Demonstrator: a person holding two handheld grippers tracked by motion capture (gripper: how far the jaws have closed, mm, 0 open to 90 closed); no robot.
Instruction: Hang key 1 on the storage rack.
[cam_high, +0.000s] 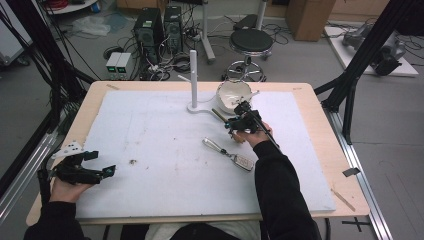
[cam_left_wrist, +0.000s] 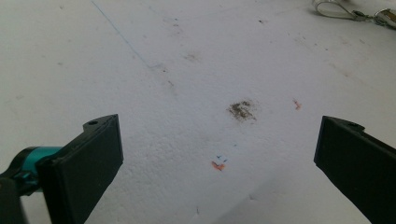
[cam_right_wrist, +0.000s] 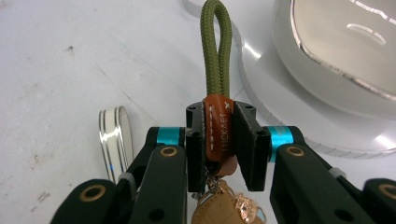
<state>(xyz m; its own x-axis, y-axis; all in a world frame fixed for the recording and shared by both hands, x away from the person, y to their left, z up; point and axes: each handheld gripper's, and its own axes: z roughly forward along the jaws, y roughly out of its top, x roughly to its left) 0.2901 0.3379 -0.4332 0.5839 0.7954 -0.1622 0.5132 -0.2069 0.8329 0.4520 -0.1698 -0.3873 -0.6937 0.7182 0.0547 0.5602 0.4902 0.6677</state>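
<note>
My right gripper hovers just in front of the white bowl, shut on a keychain strap. In the right gripper view, the jaws clamp the brown leather wrap of an olive green cord loop that points forward. A tan leather tag hangs below, and a shiny metal ring sits beside the left jaw. The white peg stand rises just left of the bowl. My left gripper rests open at the mat's near left, its jaws wide apart over bare mat.
A second keychain with a silver carabiner and fob lies on the white mat near the middle; its carabiner shows far off in the left gripper view. The bowl is close on the right. A stool stands beyond the table.
</note>
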